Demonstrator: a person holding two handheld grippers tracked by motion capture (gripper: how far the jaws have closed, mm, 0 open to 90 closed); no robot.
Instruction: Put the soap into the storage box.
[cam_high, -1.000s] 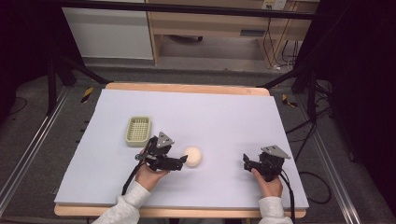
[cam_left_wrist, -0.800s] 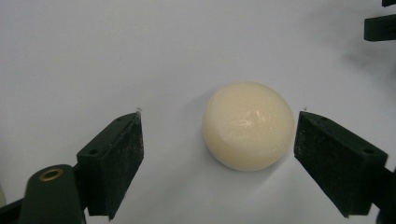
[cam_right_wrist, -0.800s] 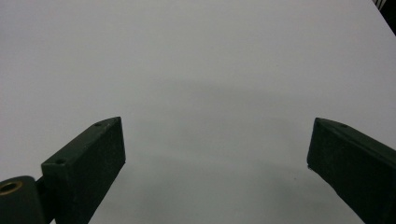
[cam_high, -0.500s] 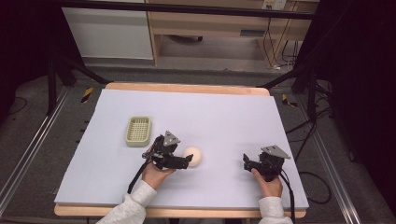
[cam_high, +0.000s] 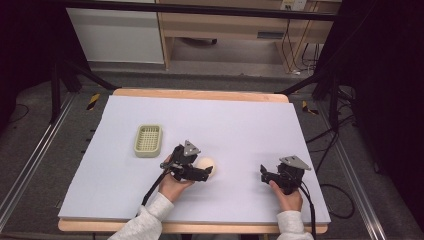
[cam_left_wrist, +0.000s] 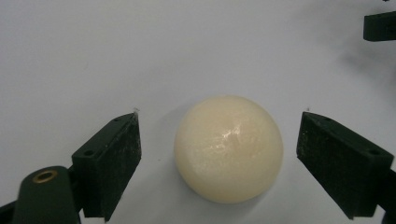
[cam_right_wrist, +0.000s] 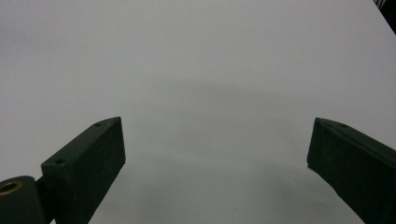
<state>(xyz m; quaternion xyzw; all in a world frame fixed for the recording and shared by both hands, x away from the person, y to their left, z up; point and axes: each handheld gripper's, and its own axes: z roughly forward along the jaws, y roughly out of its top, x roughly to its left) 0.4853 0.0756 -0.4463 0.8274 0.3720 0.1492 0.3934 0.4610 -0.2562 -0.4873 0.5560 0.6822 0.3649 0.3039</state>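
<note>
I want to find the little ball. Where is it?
The cream ball lies on the white table, between the open jaws of the left gripper, untouched. The small green basket sits to its left in the high view.

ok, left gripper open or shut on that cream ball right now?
Open. In the left gripper view the left gripper has both black jaws standing apart from the glossy cream ball, with white table visible in each gap.

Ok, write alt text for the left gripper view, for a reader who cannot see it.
A glossy cream ball sits on a pale table surface between the two open black jaws of the left gripper, with a clear gap on each side of it. Part of another black gripper shows at the top right corner.
</note>
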